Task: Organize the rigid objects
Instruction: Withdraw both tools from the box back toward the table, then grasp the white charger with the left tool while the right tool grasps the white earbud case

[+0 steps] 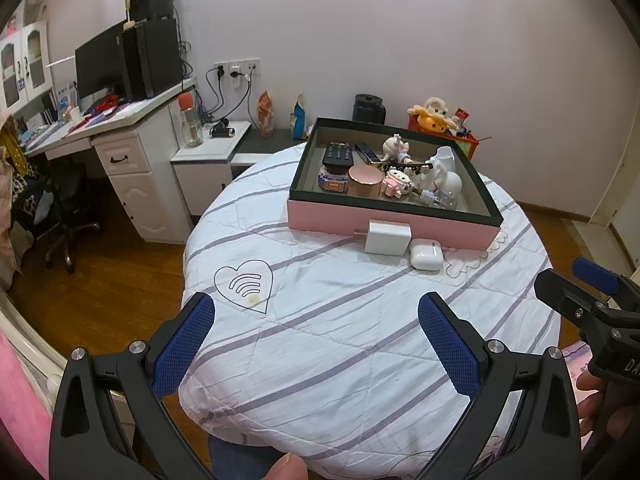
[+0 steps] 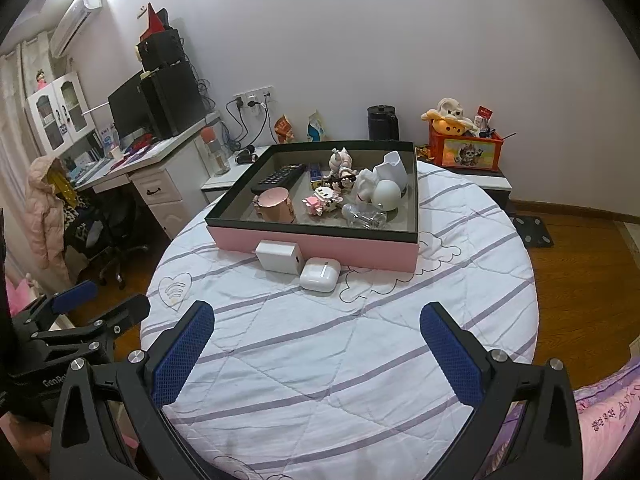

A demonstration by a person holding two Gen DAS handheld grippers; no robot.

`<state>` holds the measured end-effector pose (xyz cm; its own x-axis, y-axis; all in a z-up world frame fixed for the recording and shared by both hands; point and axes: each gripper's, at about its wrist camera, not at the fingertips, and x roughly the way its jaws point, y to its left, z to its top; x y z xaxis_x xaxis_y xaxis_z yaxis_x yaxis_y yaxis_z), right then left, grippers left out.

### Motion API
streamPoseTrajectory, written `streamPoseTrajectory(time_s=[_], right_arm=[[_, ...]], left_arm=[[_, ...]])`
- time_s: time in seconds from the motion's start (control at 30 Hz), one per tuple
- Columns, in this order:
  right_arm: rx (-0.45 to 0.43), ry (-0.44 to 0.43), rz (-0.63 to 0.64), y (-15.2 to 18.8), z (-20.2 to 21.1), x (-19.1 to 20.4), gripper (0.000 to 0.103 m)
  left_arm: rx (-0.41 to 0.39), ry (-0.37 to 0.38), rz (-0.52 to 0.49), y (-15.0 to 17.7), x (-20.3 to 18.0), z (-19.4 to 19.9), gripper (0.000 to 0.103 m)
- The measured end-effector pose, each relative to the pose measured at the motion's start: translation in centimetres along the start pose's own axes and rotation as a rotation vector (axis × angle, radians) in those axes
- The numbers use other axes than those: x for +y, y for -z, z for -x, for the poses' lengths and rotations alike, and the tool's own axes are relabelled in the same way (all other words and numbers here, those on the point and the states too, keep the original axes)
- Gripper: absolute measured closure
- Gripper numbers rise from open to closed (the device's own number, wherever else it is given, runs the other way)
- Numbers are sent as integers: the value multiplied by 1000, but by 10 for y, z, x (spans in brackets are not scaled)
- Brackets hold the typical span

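— What are your fingers doing?

— My left gripper [image 1: 316,320] is hovering over the near part of the round desk [image 1: 320,360], its fingers [image 1: 186,340] spread wide and gripping nothing. My right gripper [image 2: 316,320] is doing the same beside it, fingers [image 2: 452,352] spread and bare. Each is showing in the other's camera at the edge.

— Where are the things sitting?

— The box [image 2: 320,246], pink outside with a dark rim, is lying at the far side of the desk. Inside it a remote [image 2: 280,176] is lying toward the far left, a copper tin [image 2: 276,204] near the front, a small pink block toy [image 2: 320,202] in the middle, and white figures [image 2: 380,188] to the right, crowding one another. A clear bottle [image 2: 364,216] is lying on its side in front of them.

— Anything outside the box?

— A white charger [image 2: 278,256] is touching the box's front wall, and a white earbud case [image 2: 320,274] is sitting just beside it, on the quilt covering the desk.
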<state>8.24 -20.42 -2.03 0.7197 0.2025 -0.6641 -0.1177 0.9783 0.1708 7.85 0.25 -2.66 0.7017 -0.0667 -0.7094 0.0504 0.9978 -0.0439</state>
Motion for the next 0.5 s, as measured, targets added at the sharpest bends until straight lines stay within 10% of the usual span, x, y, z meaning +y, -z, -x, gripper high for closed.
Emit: streamPoseTrajectory(time_s=[0.5], right_arm=[[118,40,-20,9,-58,-15,0]], left_arm=[[85,-1,-6,2,3,-41,0]])
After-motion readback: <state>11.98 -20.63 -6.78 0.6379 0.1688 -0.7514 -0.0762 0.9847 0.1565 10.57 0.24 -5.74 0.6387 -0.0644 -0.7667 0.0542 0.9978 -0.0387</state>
